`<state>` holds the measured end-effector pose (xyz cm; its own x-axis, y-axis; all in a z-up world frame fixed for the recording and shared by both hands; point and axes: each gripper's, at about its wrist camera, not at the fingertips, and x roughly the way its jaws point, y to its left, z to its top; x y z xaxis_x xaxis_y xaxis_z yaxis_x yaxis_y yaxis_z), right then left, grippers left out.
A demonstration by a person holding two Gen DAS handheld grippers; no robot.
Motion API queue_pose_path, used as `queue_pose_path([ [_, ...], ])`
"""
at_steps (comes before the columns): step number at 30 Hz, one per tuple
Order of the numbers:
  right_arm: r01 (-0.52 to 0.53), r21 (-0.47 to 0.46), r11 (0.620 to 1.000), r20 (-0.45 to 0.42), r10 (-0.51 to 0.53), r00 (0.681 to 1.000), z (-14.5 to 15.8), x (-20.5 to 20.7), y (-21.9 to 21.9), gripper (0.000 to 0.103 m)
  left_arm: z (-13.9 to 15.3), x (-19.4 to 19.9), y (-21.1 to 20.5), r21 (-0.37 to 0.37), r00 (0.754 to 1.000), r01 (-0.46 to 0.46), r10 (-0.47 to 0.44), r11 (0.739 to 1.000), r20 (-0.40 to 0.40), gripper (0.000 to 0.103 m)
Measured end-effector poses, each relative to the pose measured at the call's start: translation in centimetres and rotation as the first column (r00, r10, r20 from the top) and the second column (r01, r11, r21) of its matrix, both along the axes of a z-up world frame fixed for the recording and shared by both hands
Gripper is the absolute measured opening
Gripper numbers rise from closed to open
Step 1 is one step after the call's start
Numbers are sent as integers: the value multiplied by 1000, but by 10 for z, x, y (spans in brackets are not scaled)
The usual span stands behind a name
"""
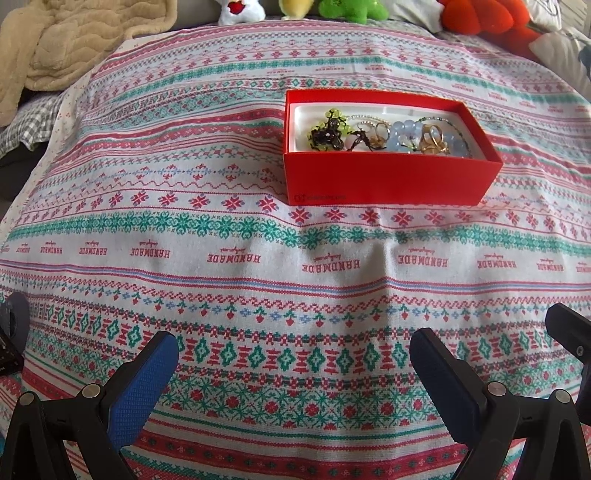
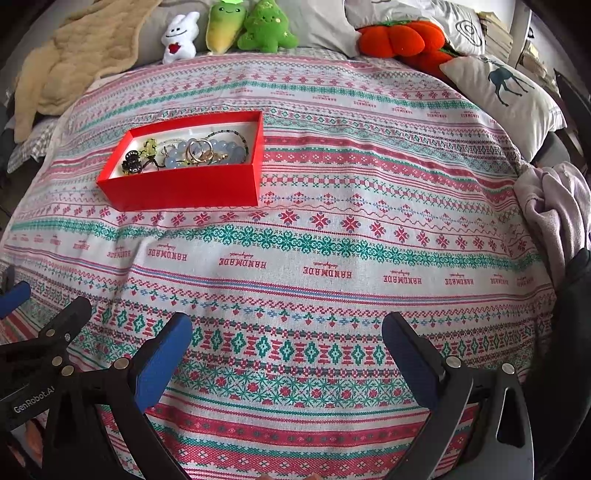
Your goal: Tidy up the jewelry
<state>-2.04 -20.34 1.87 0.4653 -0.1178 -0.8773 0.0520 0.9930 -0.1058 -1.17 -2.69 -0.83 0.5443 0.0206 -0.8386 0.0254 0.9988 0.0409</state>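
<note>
A red box [image 1: 388, 177] sits on the patterned cloth, ahead and right of my left gripper [image 1: 293, 343]. It holds jewelry: a green and black bead piece [image 1: 328, 129], gold rings [image 1: 434, 142] and blue beads [image 1: 406, 133]. In the right wrist view the red box [image 2: 184, 184] lies far left of my right gripper [image 2: 286, 325], with the rings [image 2: 201, 151] and beads [image 2: 177, 155] inside. Both grippers are open and empty, low over the cloth near its front edge. Part of the left gripper [image 2: 40, 317] shows at the left edge of the right wrist view.
The patterned cloth [image 2: 332, 221] covers a bed. Plush toys [image 2: 236, 29], an orange plush [image 2: 402, 37] and a deer pillow [image 2: 506, 88] line the back. A beige blanket [image 1: 55, 48] lies at back left, a lilac garment [image 2: 554, 206] at right.
</note>
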Motion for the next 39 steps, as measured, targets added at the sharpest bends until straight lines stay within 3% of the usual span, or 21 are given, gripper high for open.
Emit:
queue_pose_path([
  [39, -4, 1, 1000, -14, 4, 1000, -5, 0, 3, 103, -7, -1, -5, 23, 1000, 24, -23, 999, -21, 103],
])
